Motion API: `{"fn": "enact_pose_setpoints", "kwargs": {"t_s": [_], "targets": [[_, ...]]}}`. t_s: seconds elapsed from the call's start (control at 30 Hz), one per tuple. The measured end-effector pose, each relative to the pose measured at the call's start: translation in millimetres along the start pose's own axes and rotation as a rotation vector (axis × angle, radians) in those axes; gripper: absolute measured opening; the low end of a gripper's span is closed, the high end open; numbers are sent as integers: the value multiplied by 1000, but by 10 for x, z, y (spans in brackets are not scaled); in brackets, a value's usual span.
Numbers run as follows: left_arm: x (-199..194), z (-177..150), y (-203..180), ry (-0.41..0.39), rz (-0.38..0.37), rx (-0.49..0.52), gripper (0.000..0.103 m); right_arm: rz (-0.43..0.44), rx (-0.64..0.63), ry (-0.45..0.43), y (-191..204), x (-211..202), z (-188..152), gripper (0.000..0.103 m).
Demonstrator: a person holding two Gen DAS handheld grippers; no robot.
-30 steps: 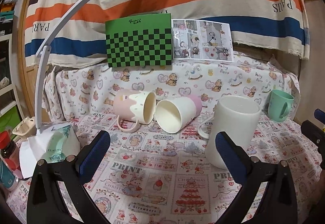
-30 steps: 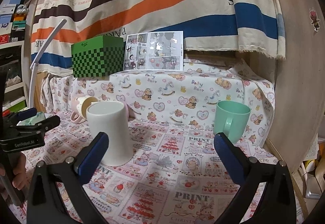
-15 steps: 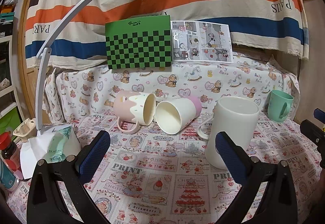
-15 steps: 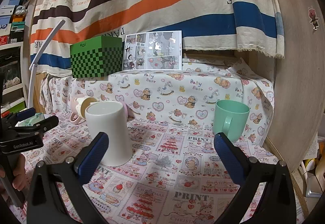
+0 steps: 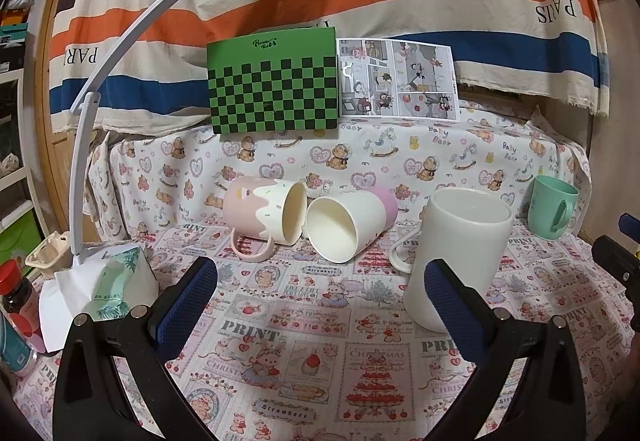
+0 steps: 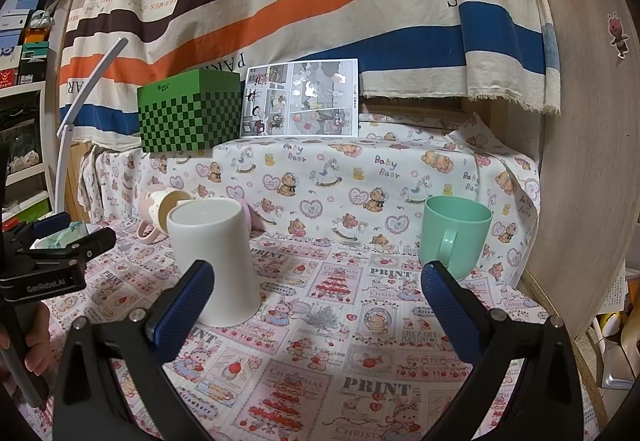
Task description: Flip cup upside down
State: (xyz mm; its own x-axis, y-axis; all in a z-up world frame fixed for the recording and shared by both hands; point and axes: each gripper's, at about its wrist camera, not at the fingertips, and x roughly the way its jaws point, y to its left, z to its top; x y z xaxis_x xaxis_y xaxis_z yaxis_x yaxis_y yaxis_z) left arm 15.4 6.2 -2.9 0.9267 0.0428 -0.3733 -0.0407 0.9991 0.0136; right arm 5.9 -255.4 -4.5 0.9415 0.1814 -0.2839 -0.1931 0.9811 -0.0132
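Observation:
A tall white mug stands mouth up on the patterned cloth, also in the right wrist view. A mint green cup stands mouth up at the right. A pink-and-cream mug and a white cup with a pink base lie on their sides at the back. My left gripper is open and empty, short of the white mug. My right gripper is open and empty between the white mug and the green cup.
A white desk lamp and a tissue pack sit at the left with a red-capped bottle. A green checkered box and a comic sheet stand on the raised back ledge. A wooden panel bounds the right.
Both views have shifted slightly, with the scene sitting a little lower in frame. The cups have not moved and both grippers stay open.

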Motion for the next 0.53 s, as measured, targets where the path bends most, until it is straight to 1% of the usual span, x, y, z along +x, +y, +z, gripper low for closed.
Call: {"fn": "enact_pose_setpoints", "kwargs": {"t_s": [0.37,0.53], "targets": [[-17,6,-19,-14,5,13,103,2,1,-1,-4,-2,-1,103],[-49,3,-29,-30,0,20,103,21,0,-7,-10,-7,4,103]]}}
